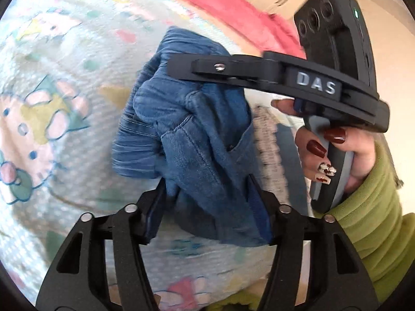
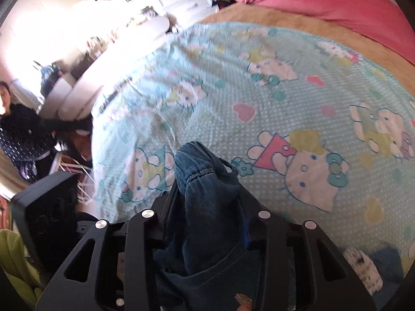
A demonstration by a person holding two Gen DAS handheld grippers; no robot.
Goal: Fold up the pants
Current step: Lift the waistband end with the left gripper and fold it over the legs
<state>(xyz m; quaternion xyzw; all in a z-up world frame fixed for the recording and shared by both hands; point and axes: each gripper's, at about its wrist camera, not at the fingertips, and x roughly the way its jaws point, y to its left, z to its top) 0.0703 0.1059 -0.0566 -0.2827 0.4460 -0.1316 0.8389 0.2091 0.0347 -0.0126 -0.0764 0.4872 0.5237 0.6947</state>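
Bedsheet (image 1: 52, 83): pale blue, cartoon-cat print, covers the bed.
Pants (image 1: 186, 129): blue denim, bunched, lifted above the sheet between both tools.
Left gripper (image 1: 207, 197): jaws pinching a denim fold.
Right gripper (image 2: 207, 197): jaws clamped on gathered denim; in the left wrist view its body crosses above the pants.
Hand (image 1: 345, 153): green sleeve (image 1: 373, 207), grips the right tool's handle.
Pink blanket (image 2: 337, 2): far edge.
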